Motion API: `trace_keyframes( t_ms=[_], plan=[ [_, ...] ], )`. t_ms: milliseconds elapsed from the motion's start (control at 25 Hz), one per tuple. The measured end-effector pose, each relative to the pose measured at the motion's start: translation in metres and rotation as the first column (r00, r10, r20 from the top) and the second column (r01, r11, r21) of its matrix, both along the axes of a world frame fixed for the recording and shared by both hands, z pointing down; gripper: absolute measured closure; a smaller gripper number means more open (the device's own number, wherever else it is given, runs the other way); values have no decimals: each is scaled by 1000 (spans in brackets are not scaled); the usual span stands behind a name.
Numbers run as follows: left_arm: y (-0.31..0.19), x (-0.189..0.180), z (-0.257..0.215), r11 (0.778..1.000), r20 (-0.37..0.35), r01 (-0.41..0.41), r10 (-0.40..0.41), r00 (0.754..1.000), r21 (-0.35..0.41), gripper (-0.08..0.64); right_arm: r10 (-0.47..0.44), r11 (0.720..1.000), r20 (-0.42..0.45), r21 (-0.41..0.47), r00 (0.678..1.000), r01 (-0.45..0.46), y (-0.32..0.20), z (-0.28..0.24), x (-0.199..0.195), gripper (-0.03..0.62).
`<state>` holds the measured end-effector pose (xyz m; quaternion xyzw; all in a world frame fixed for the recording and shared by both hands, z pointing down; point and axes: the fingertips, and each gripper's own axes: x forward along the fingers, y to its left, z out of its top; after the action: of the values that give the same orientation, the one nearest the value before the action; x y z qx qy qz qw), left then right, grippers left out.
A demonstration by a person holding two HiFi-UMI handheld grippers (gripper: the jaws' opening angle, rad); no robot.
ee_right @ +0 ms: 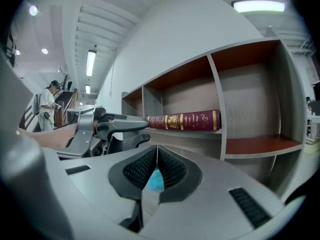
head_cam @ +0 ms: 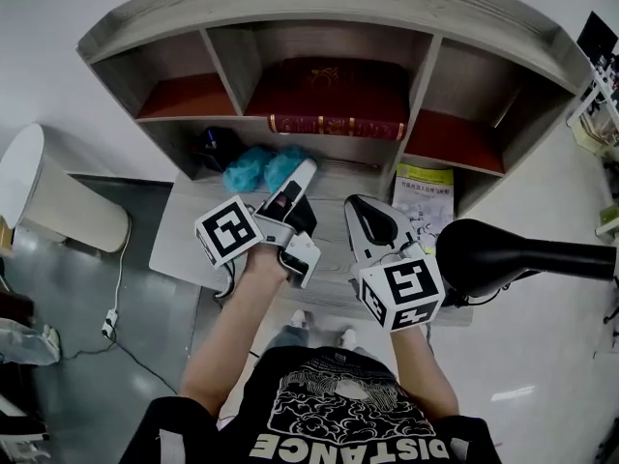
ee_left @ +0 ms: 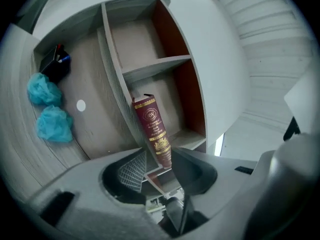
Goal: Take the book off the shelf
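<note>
A dark red book [head_cam: 334, 124] with gold bands lies flat in the middle compartment of the grey shelf [head_cam: 426, 75], spine facing out. My left gripper [head_cam: 302, 187] is turned on its side and points at the left end of the spine. Its jaws stand apart, so it is open, with nothing between the pads. In the left gripper view the book [ee_left: 154, 129] shows straight ahead, just beyond the left gripper [ee_left: 157, 166]. My right gripper [head_cam: 368, 218] hangs lower over the desk and is shut and empty. In the right gripper view, the right gripper [ee_right: 157, 156] has its pads together, and the book [ee_right: 184, 120] and the left gripper [ee_right: 132, 131] show beyond.
Two teal fluffy balls [head_cam: 263, 167] and a black pen holder [head_cam: 215, 146] sit on the desk [head_cam: 189, 230] under the shelf. A printed booklet [head_cam: 424, 196] lies at the right. A black rounded object [head_cam: 522, 254] juts in from the right edge.
</note>
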<state>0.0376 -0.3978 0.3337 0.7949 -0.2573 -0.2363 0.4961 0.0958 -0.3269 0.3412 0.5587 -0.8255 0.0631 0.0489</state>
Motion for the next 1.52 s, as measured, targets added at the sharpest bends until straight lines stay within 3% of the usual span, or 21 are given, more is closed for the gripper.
trace_keyframes(
  t_ms=[320, 600, 920, 1040, 1200, 1520],
  plan=[
    [-45, -11, -10, 992, -157, -114, 105, 982, -48, 317, 97, 995, -30, -15, 995, -97, -28, 1, -16, 574],
    [-74, -21, -9, 979, -213, -180, 157, 964, -93, 250, 185, 982, -38, -25, 982, -186, -38, 7, -22, 574],
    [-113, -6, -4, 948, -229, -260, 216, 949, -185, 249, 257, 964, -67, -60, 964, -261, -55, 17, -22, 574],
    [-109, -8, -8, 932, -244, -292, 238, 940, -214, 330, 287, 955, -74, -57, 955, -291, -47, 15, -27, 574],
    [-113, 0, -5, 922, -248, -317, 261, 933, -223, 336, 305, 948, -84, -71, 949, -311, -54, 18, -31, 574],
    [-112, -5, -5, 940, -273, -297, 245, 930, -166, 347, 329, 938, -84, -83, 940, -336, -54, 17, -31, 574]
  ],
)
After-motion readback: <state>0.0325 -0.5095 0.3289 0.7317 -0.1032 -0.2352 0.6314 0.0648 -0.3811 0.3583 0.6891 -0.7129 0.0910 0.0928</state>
